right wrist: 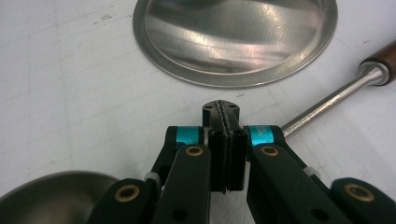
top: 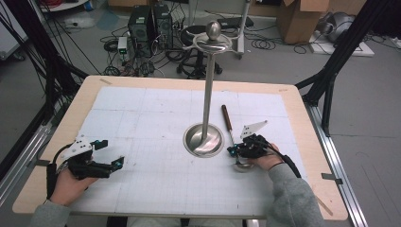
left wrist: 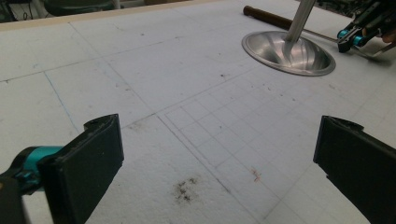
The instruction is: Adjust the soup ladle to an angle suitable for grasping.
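In the right gripper view we see the right gripper with its 2 pads pressed flat together over the ladle shaft; whether it pinches the shaft we cannot tell. The high view shows that ladle right of the stand, handle far. The left gripper gapes, released, over bare mat.

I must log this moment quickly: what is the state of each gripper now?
Left gripper: open, nothing between its jaws.
Right gripper: closed; it sits over the ladle handle, but whether it grips the handle cannot be told.
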